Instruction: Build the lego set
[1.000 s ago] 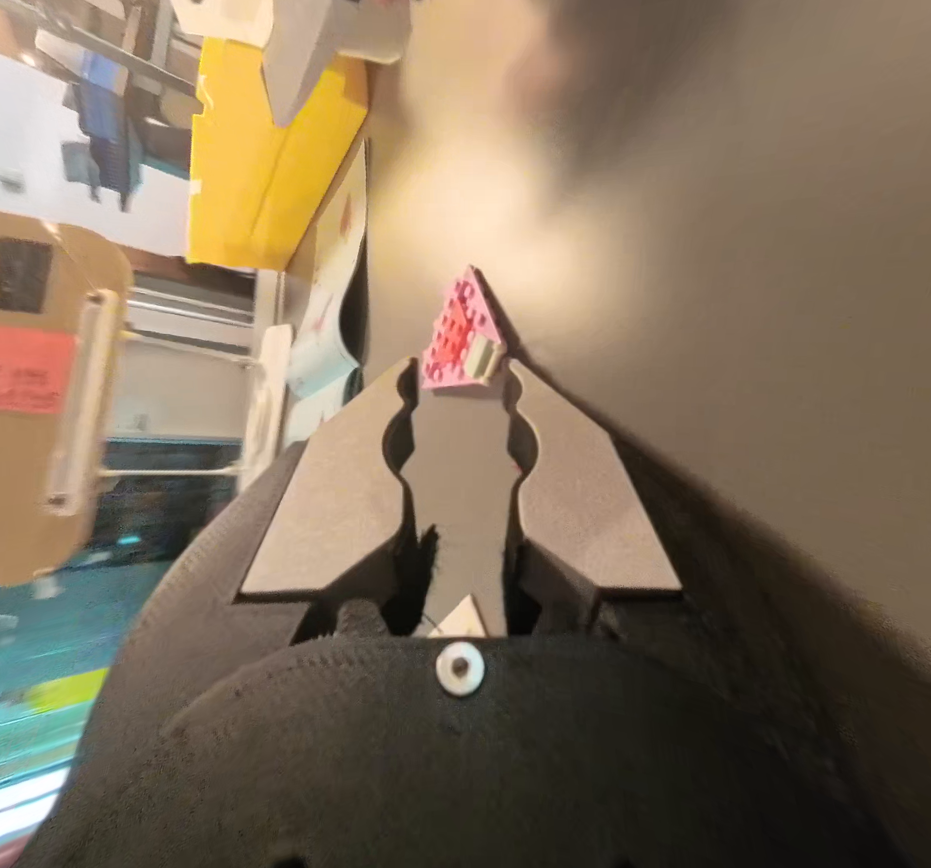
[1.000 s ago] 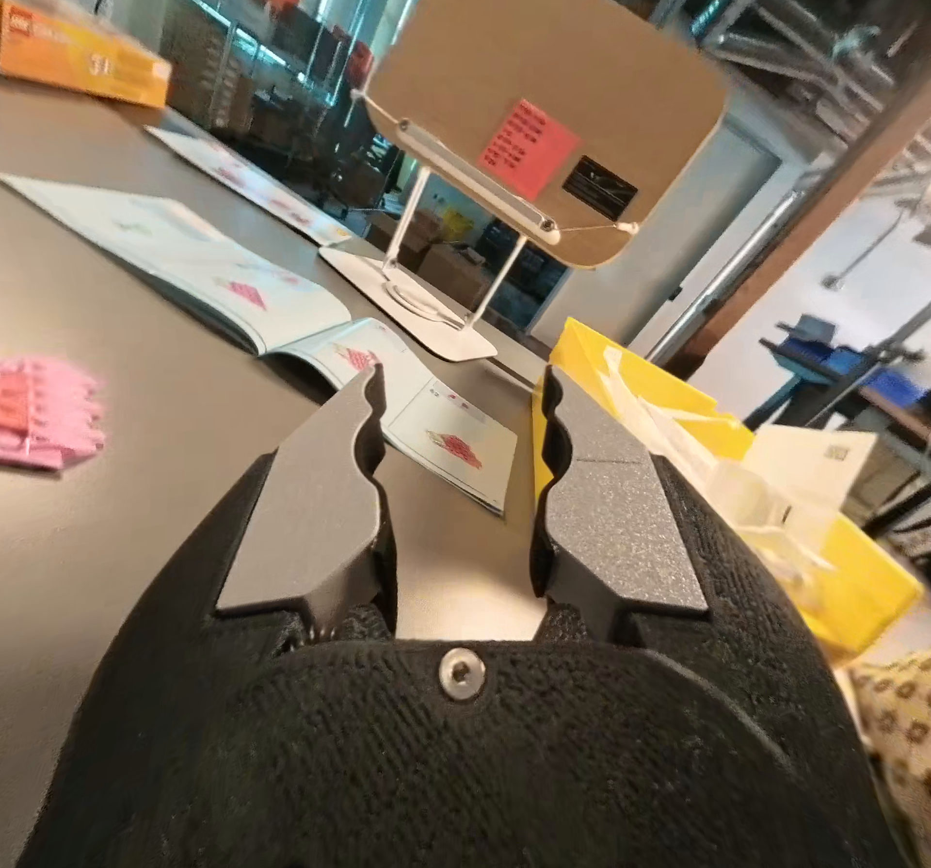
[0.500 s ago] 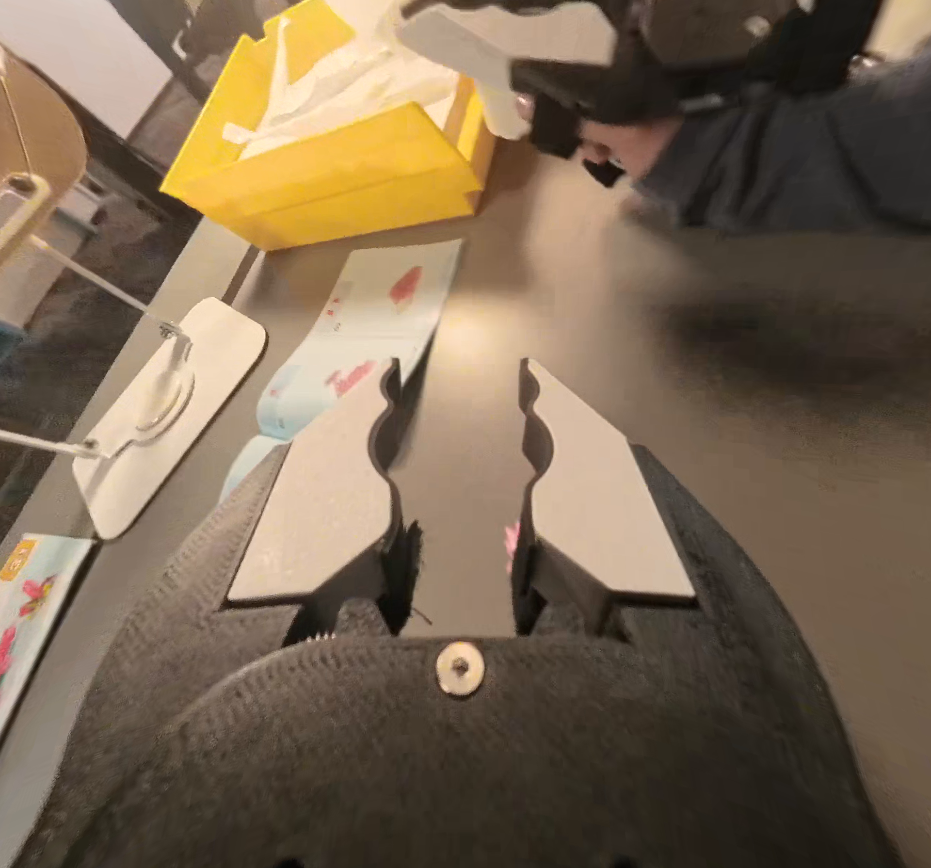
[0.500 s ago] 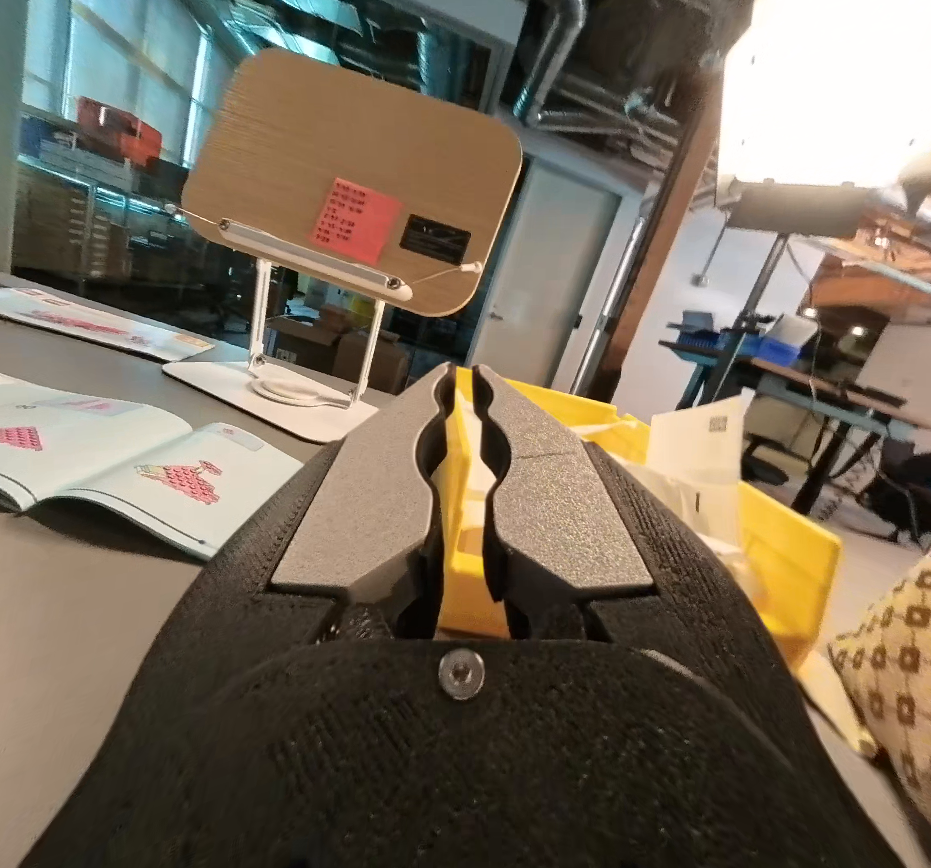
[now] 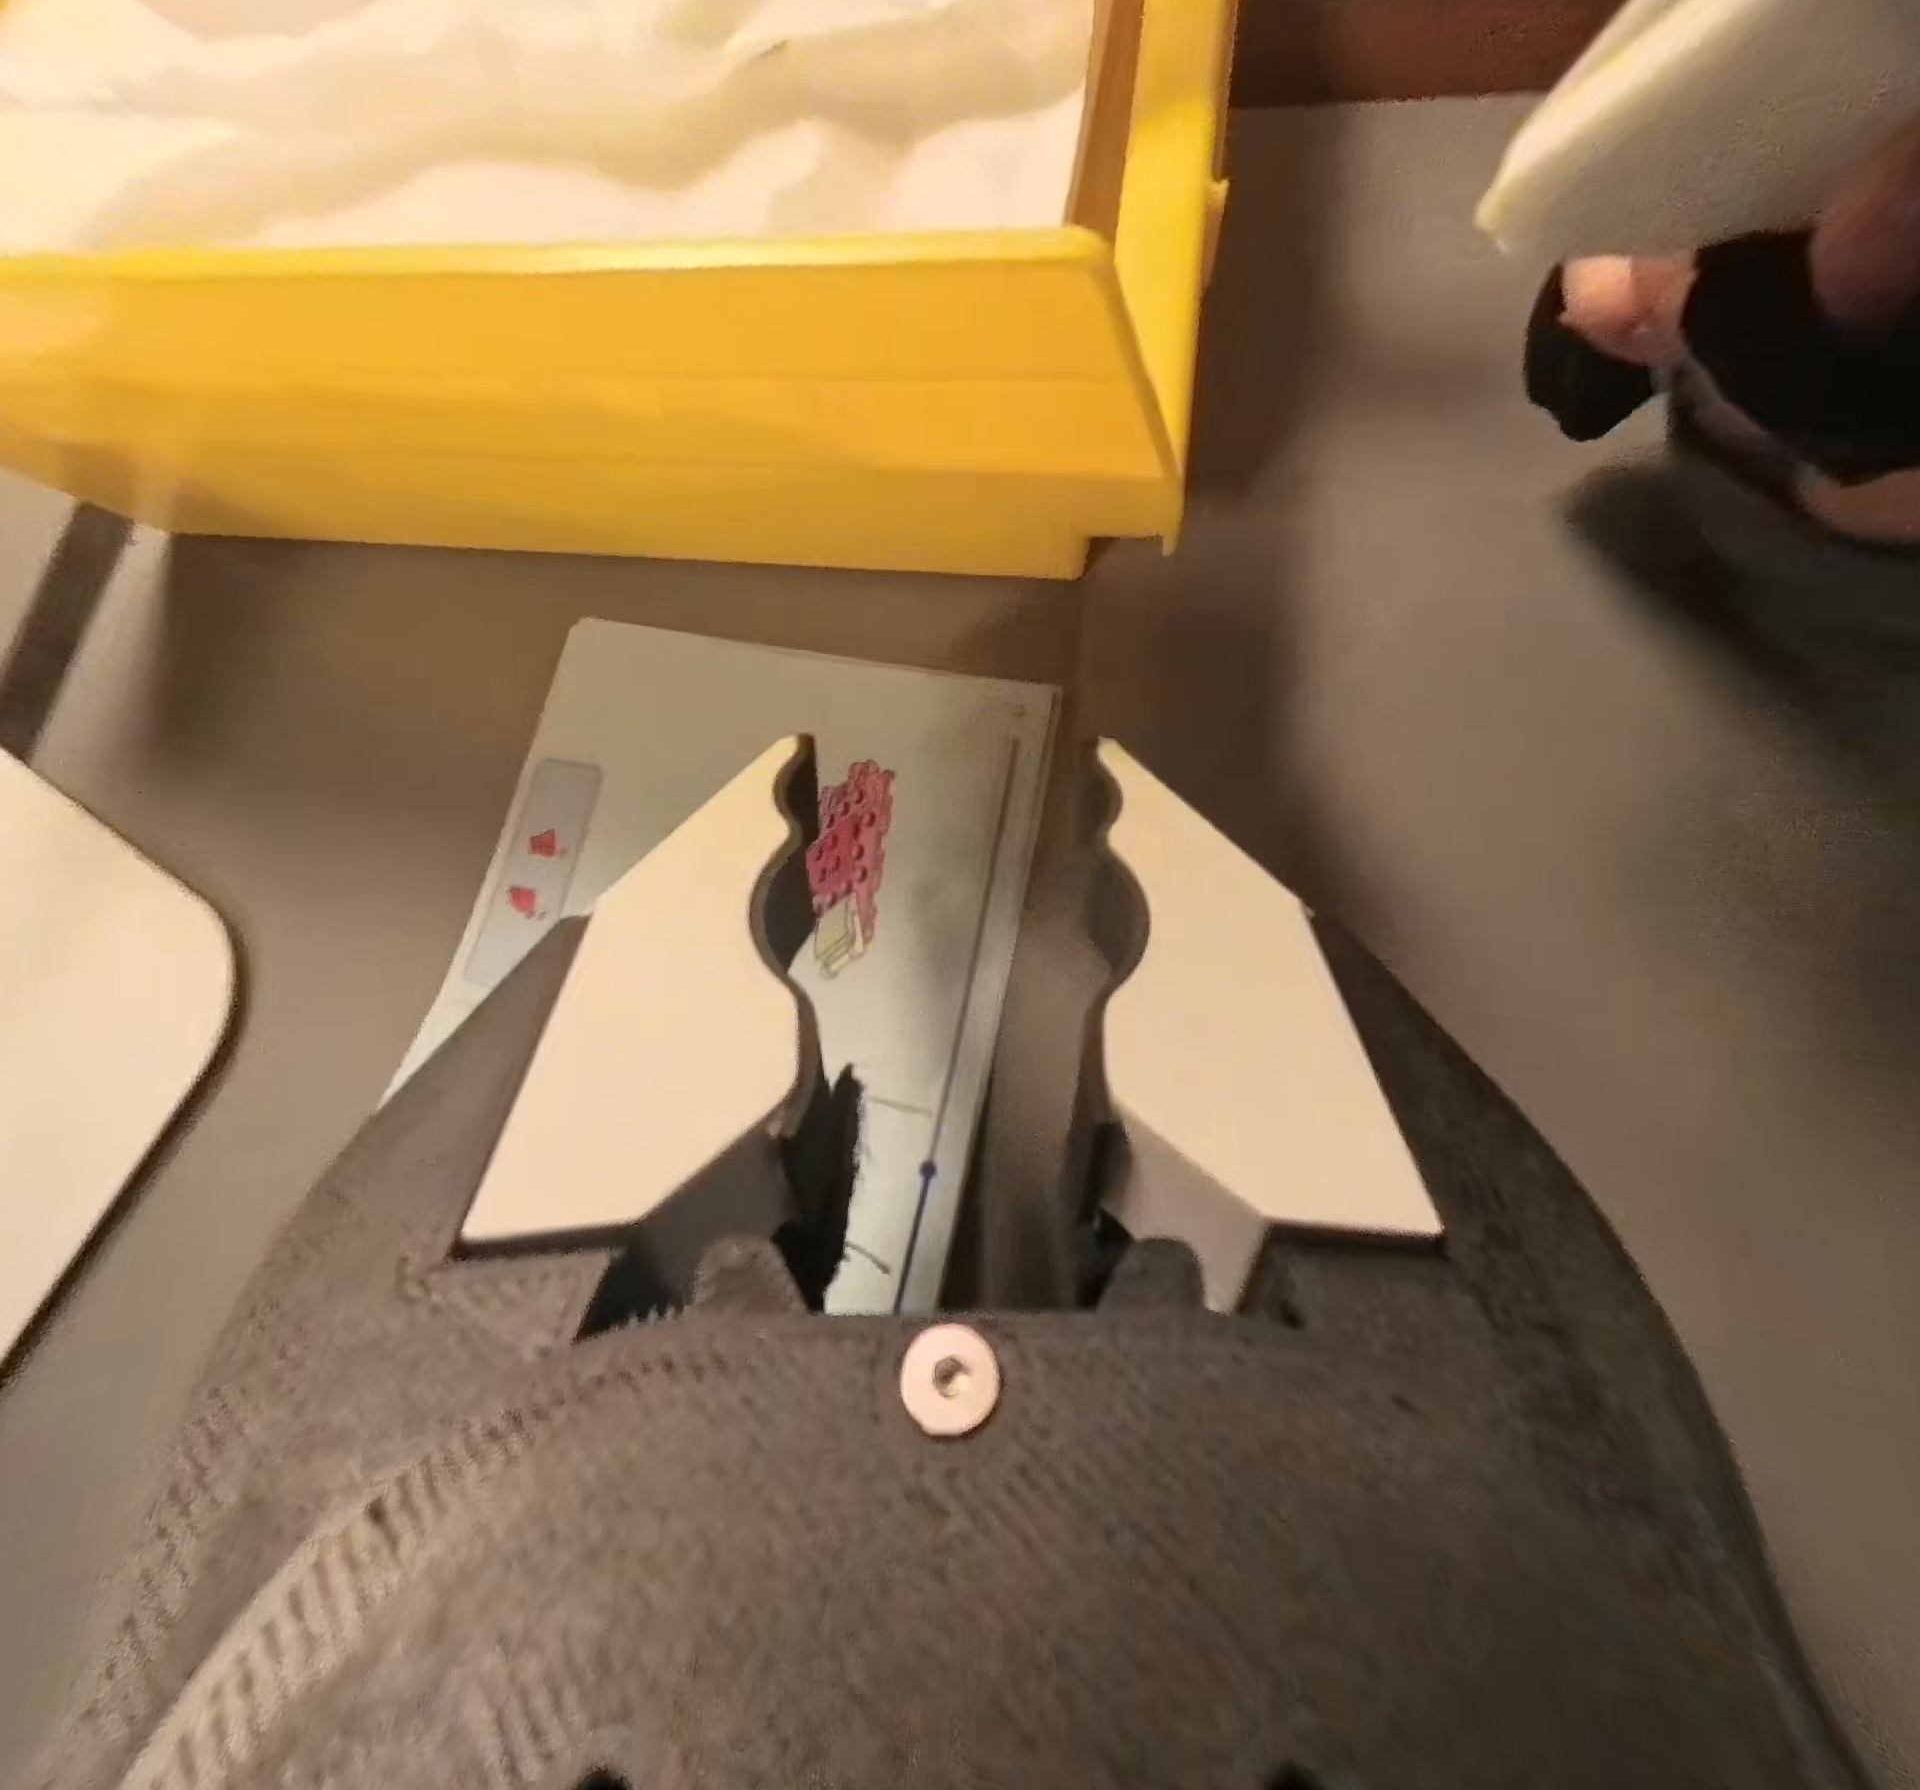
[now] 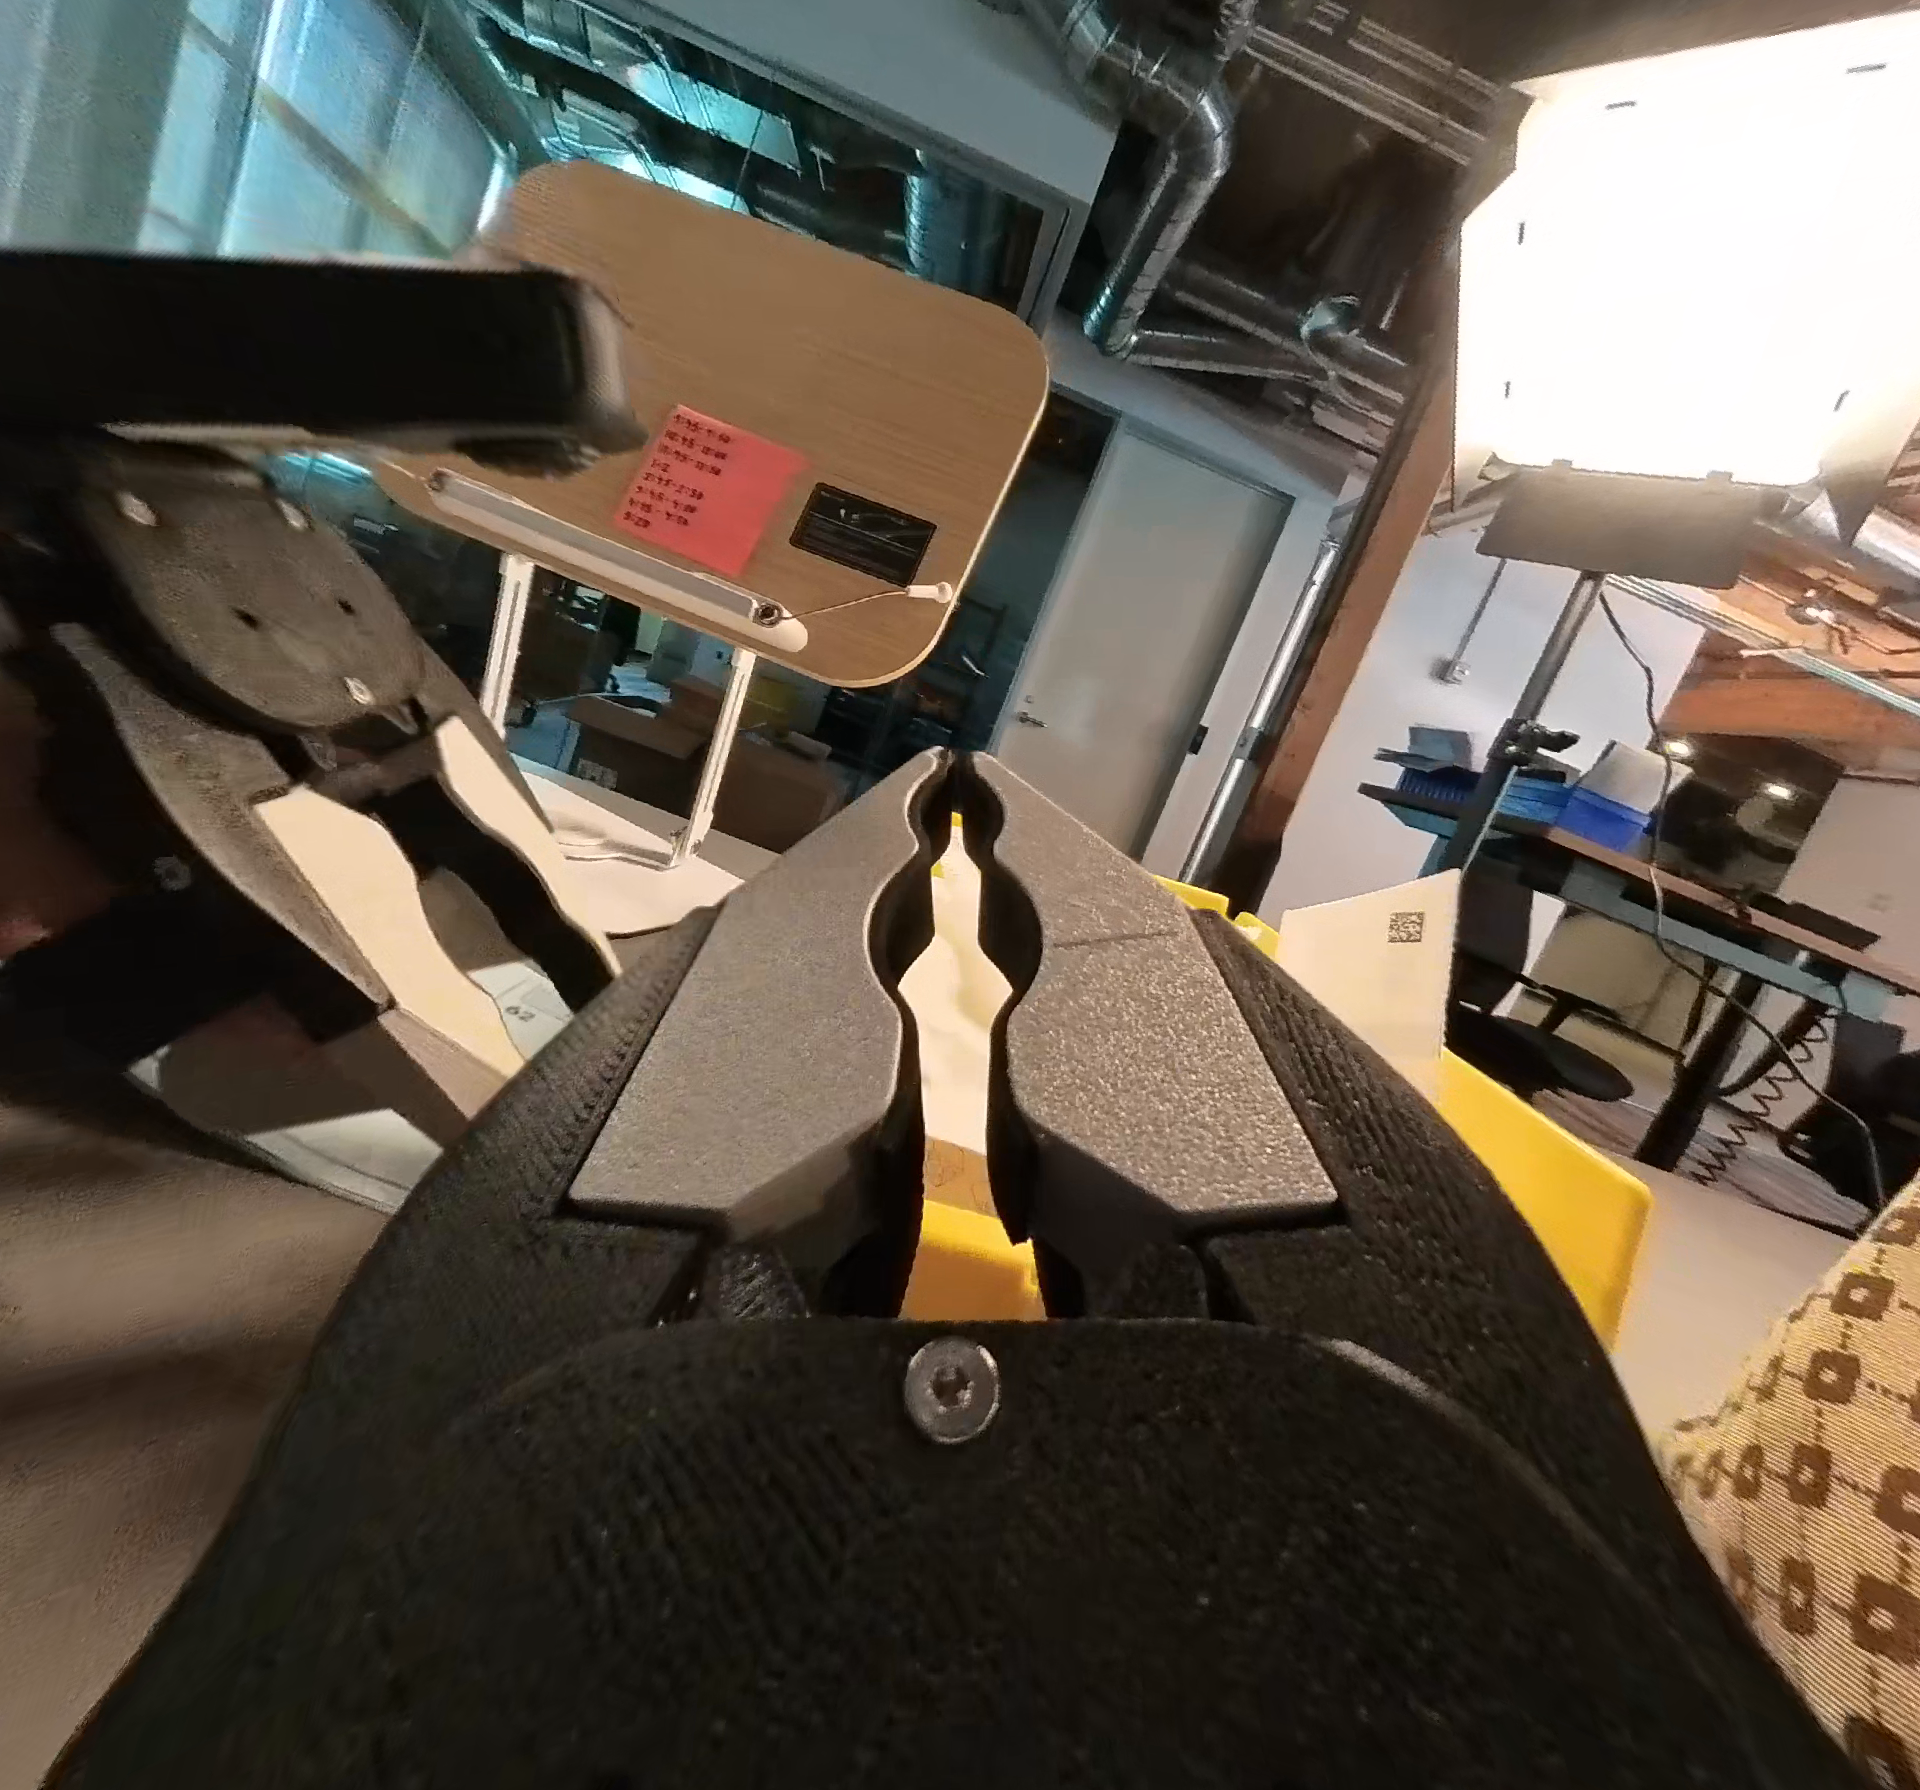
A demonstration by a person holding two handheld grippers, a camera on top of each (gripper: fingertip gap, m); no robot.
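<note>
Our left gripper [image 5: 943, 753] has swung away from the pink brick plate it pointed at a second ago, and that plate is out of sight now; our right gripper [image 6: 952, 761] has gone from wide apart to pressed together. Now our left fingers [image 5: 665, 992] are spread wide with nothing between them, hanging just above an open booklet [image 5: 727, 701] on the grey worktop [image 5: 1455, 805]. The page under them has a picture of a pink brick model. The booklet is thin, light and bendy, so we think it would slide or crease easily; its free edge near the yellow bin [image 5: 623, 410] looks like the best place to pinch. That edge lies just past our left fingertips, and the right fingertip hangs over bare worktop beside the page. The bin is full of soft white paper bags [image 5: 520, 57]. Our right fingers [image 6: 790, 1002] touch at the tips and we see nothing held there; they point over the bin toward a wooden book stand [image 6: 831, 410].
</note>
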